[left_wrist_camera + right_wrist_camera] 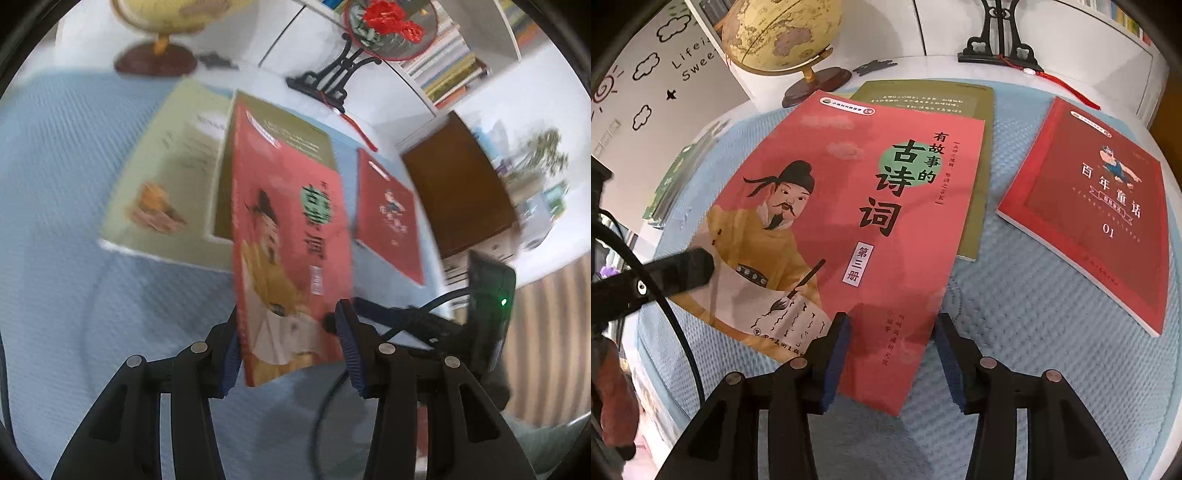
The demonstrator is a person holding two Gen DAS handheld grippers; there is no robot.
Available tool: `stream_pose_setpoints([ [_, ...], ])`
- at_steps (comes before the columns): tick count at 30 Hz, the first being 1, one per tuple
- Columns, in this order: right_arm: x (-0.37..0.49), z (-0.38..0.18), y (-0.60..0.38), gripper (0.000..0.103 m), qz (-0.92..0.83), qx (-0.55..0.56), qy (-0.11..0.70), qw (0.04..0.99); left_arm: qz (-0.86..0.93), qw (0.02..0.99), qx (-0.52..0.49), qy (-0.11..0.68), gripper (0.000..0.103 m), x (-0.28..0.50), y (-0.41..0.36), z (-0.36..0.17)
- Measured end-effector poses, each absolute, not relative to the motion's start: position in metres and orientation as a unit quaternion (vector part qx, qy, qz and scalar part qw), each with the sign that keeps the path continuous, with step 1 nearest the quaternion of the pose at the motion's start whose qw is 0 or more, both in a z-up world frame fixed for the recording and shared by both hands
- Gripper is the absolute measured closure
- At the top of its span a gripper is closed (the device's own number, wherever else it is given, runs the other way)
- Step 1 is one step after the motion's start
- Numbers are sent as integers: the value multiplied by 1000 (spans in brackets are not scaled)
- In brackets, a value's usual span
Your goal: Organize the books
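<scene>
Between the blue pads of the right gripper [892,354], whose jaws stand wide and close on nothing, lies the near edge of the pink poetry book [846,229]. It is thin and glossy, with a robed poet on its cover, and overlaps the olive book [975,147] at twelve o'clock. The left gripper [288,350] also stands wide around it; whether it grips, I cannot tell. Likely risk: the limp cover sags, slips, and shoves the olive book askew. At two o'clock lies the red book [1097,218], on the blue mat [1015,332].

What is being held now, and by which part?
Cannot tell: the pink book sits between the open fingers of left gripper and right gripper, neither clamping.
</scene>
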State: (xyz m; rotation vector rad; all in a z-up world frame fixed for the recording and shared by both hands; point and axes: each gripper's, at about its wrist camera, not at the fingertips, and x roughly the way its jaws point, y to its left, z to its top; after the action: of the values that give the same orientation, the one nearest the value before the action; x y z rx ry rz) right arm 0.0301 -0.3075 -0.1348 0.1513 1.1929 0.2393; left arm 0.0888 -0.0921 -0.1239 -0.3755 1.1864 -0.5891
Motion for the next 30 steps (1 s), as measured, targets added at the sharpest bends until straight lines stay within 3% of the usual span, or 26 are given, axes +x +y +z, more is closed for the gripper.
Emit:
stream_pose_setpoints([
  [5,30,-135,-305,49,121,67,551,823,-254,780,-129,558,75,86,-116,-139],
  [8,31,-135,-309,49,129,85,555,818,-244,780,-149,557,92,92,-111,-141],
  [17,39,-141,-351,46,183,243,583,754,-269,707,-334,562,94,109,-85,-148],
  [23,41,-174,-378,45,219,431,553,678,-284,649,-428,561,94,114,-75,-155],
  [27,45,-183,-379,46,227,490,529,654,-282,632,-454,561,94,110,-72,-162],
  [29,46,-178,-375,59,237,490,525,654,-278,635,-442,569,94,108,-73,-164],
  [30,46,-174,-371,60,236,477,526,663,-275,635,-442,571,94,108,-72,-166],
])
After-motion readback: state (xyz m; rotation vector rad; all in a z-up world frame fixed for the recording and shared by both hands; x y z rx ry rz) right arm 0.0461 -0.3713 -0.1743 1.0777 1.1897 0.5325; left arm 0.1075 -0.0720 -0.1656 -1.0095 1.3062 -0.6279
